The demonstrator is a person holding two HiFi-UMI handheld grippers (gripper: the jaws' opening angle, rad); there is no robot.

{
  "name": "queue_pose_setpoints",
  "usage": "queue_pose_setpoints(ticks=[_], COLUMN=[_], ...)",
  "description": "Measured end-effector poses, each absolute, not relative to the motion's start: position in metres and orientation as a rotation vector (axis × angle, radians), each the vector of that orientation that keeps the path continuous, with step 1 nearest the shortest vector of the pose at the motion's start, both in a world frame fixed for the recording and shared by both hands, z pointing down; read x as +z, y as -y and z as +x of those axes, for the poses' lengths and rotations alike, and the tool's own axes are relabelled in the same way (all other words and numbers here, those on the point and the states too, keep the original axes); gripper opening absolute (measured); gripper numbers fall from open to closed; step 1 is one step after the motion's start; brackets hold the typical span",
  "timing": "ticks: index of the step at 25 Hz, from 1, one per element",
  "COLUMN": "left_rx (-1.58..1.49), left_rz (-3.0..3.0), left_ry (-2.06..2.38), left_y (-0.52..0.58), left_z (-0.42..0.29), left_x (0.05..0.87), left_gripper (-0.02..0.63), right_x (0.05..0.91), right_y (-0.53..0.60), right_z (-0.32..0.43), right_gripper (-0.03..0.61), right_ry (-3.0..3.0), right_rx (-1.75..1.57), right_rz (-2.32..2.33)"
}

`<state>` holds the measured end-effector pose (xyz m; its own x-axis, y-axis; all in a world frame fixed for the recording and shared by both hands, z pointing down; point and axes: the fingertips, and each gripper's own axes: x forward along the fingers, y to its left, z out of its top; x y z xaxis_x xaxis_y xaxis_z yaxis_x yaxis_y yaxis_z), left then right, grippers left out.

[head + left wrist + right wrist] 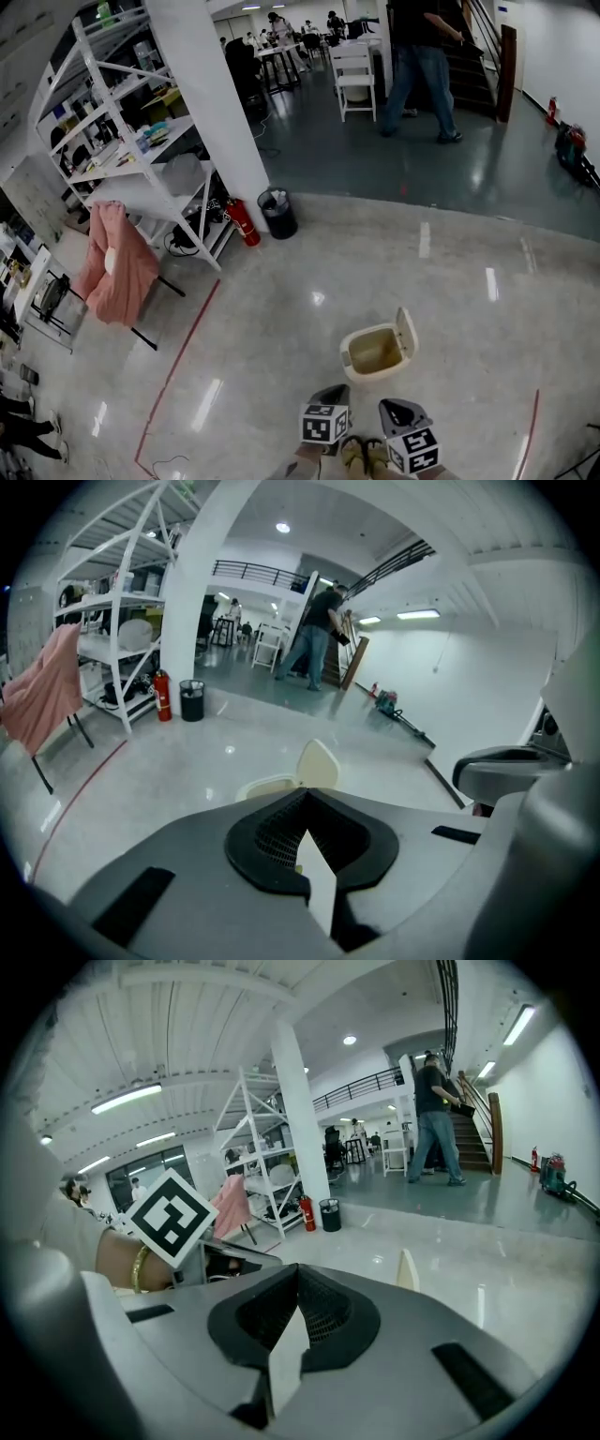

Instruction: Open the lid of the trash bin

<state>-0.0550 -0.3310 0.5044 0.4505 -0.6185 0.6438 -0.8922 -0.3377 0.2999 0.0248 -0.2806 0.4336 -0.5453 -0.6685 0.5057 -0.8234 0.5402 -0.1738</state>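
Note:
A small cream trash bin (375,352) stands on the shiny floor just ahead of me, its lid (406,335) tipped up and the inside showing. Both grippers sit at the bottom of the head view, short of the bin and apart from it. My left gripper (333,392) is shut with nothing in it, and so is my right gripper (398,408). In the left gripper view the bin (267,786) and its raised lid (317,764) show just past the closed left gripper (305,794). Over the closed right gripper (298,1267), only the lid's edge (406,1269) shows.
A white column (211,94), a white shelf rack (141,159), a red fire extinguisher (243,222) and a black waste bin (277,213) stand at the far left. A pink cloth (117,262) hangs on a stand. A person (422,66) walks by stairs at the back.

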Motion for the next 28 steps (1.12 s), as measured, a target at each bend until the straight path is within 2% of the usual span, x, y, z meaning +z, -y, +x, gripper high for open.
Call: queue_pose_setpoints(ticks=[13,28], left_rx=[0.403,0.318], left_rz=[2.132,2.122], left_ry=[1.296,1.368], left_y=[0.280,0.263], left_z=[-0.047,-0.072], left_x=[0.405,0.387], left_gripper=[0.003,0.003], right_x=[0.374,0.360], right_y=[0.268,0.275], right_z=[0.027,0.012], right_gripper=[0.003,0.003], right_ry=[2.529,2.595], right_rx=[0.457,0.423], right_rz=[1.173,1.105])
